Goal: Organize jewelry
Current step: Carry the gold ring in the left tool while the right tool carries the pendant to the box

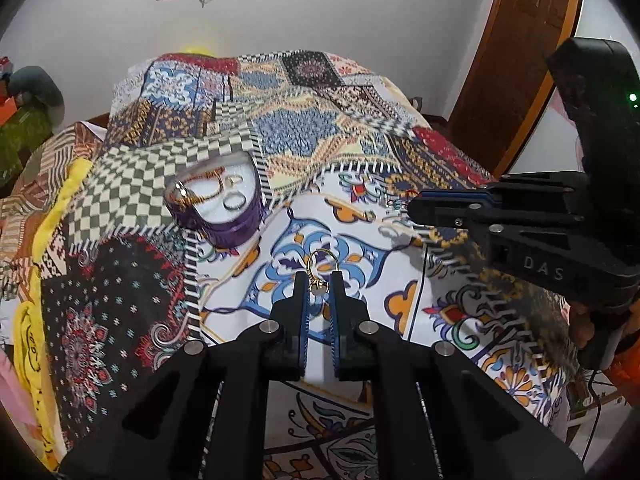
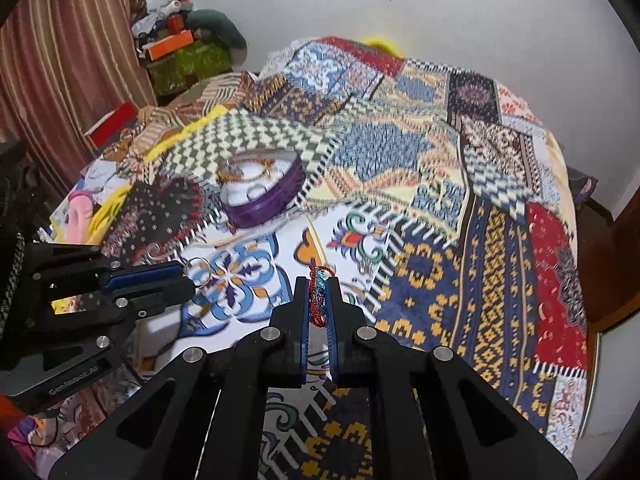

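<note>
Two pieces of jewelry are off the bedspread at this moment, one in each gripper. The gold ring [image 1: 322,268] is pinched at its ornamented end between the tips of the left gripper [image 1: 319,285], its hoop standing clear above the fingertips; the jaws are clenched on it with only a small bite. The red and blue bracelet [image 2: 319,294], a bunch of cord and beads, is squeezed between the closed pads of the right gripper [image 2: 319,292], a loop of red cord hanging below them. One purple jewelry box [image 1: 218,202] lies open on the checked patch of the quilt [image 1: 360,128], well apart from both grippers and further up the bed; inside it on the white lining I count at least two loose rings and a gold chain, though blur hides any finer count. The likeliest trouble is the ring: held by so little, it could twist or flick out if the tips jolt, and it would be hard to find against the busy pattern. The bracelet's dangling loop could snag on a jaw or on the box rim and drag when let go. Both grippers heading to the one small box could also collide, or nudge the box, which sits tilted on soft, uneven cloth.
</note>
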